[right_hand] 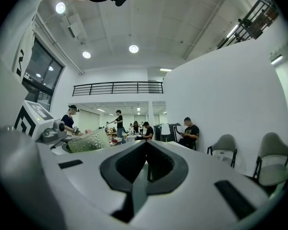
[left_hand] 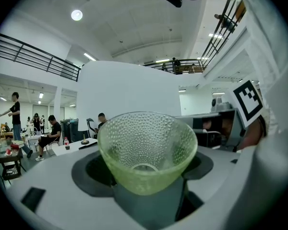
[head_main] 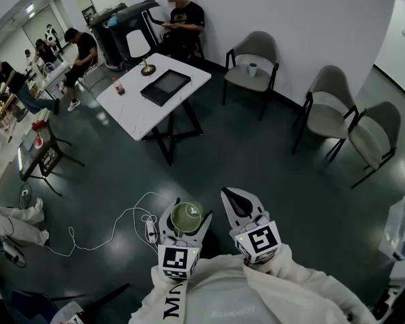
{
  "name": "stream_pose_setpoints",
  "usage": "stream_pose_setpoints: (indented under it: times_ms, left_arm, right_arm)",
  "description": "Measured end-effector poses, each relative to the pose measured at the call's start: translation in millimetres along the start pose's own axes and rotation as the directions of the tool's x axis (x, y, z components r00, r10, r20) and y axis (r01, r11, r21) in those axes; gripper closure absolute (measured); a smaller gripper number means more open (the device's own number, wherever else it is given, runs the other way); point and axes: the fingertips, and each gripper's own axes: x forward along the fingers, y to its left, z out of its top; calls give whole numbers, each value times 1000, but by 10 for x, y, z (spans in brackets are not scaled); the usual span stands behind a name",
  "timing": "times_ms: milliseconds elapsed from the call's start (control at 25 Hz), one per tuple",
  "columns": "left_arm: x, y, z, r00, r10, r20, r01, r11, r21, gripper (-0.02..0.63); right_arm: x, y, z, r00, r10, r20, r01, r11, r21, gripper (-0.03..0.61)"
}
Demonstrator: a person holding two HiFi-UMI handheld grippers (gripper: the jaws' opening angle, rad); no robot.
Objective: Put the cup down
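Observation:
A pale green dimpled glass cup [head_main: 187,217] sits upright between the jaws of my left gripper [head_main: 186,220], held above the dark floor close to my body. In the left gripper view the cup [left_hand: 147,147] fills the middle, mouth towards the camera, with the left gripper [left_hand: 146,174] shut on its lower part. My right gripper [head_main: 238,202] is beside it to the right, jaws together with nothing in them. In the right gripper view the right gripper [right_hand: 146,166] is shut, and the cup [right_hand: 89,141] shows at the left.
A white table [head_main: 136,110] with a black tray [head_main: 165,86], a lamp [head_main: 144,55] and a red-capped bottle [head_main: 118,86] stands ahead. Grey chairs [head_main: 254,66] line the white wall. White cables [head_main: 111,228] lie on the floor at left. Several people sit at the left and back.

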Motion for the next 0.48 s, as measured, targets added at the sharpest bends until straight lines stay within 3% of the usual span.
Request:
stream_pose_setpoints:
  times_ms: [480]
  left_arm:
    - [578, 481, 1, 999, -40, 8, 40, 999, 23, 218]
  right_arm:
    - [650, -230, -156, 1000, -22, -11, 21, 1000, -3, 572]
